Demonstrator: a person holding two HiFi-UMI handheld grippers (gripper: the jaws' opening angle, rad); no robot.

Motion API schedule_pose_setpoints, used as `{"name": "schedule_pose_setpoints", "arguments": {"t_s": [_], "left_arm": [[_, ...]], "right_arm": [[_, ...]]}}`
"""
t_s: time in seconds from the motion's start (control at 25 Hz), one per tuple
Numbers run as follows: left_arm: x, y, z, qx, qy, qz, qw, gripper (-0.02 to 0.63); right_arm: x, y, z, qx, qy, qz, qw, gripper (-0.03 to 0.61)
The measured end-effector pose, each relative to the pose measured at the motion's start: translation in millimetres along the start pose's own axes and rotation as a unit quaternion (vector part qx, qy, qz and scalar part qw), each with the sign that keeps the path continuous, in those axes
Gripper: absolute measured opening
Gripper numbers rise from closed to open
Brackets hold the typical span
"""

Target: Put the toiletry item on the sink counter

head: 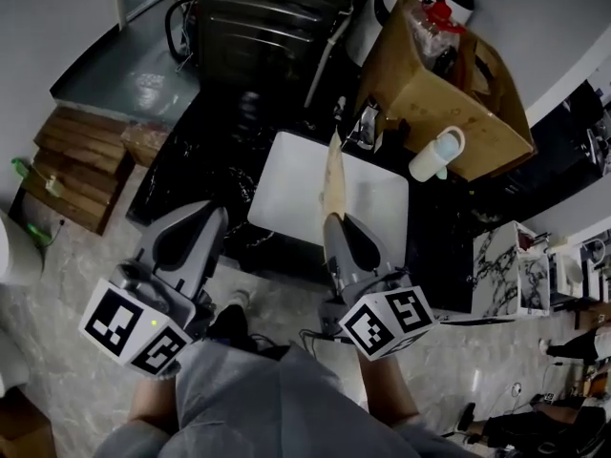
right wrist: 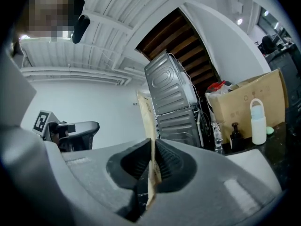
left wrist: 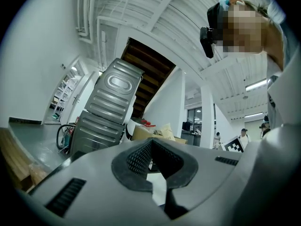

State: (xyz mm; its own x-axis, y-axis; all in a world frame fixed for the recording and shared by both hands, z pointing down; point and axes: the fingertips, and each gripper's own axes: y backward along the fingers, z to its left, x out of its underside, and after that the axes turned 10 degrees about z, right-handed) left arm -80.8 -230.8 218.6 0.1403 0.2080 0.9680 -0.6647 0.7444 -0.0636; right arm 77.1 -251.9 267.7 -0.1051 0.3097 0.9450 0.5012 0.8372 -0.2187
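My right gripper is shut on a thin, flat tan packet that stands on edge. It sticks out past the fingertips over the white sink basin, which is set in a black counter. In the right gripper view the packet rises from between the closed pads of that gripper. My left gripper hovers at the basin's left edge. Its jaws meet at the tip with nothing between them, as the left gripper view shows.
A cardboard box sits on the counter behind the basin, with a white bottle and a dark pump bottle in front of it. Stacked metal appliances stand at the back. Wooden pallets lie on the floor to the left.
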Motion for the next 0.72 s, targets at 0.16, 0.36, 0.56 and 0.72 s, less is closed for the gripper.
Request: {"name": "schedule_pose_setpoints", "arguments": {"t_s": [0.16,0.36,0.56,0.72], "left_arm": [[-7,-18,19,0.010,-0.002,0.003,0.9999,0.005],[-9,-36,45,0.014,0.002,0.008,0.9999,0.005],[-9,-48,72,0.008,0.007,0.017,0.9998,0.005],[-12,-53,95,-0.002,0.013,0.021,0.9997,0.005]], "right_arm": [[-7,-21,-17,0.024,0.015,0.004,1.000,0.023],[-9,-52,-40,0.045,0.036,0.017,0.998,0.023],[-12,-85,-64,0.070,0.068,0.032,0.995,0.023],[-13,-112,-80,0.085,0.089,0.047,0.991,0.023]]}}
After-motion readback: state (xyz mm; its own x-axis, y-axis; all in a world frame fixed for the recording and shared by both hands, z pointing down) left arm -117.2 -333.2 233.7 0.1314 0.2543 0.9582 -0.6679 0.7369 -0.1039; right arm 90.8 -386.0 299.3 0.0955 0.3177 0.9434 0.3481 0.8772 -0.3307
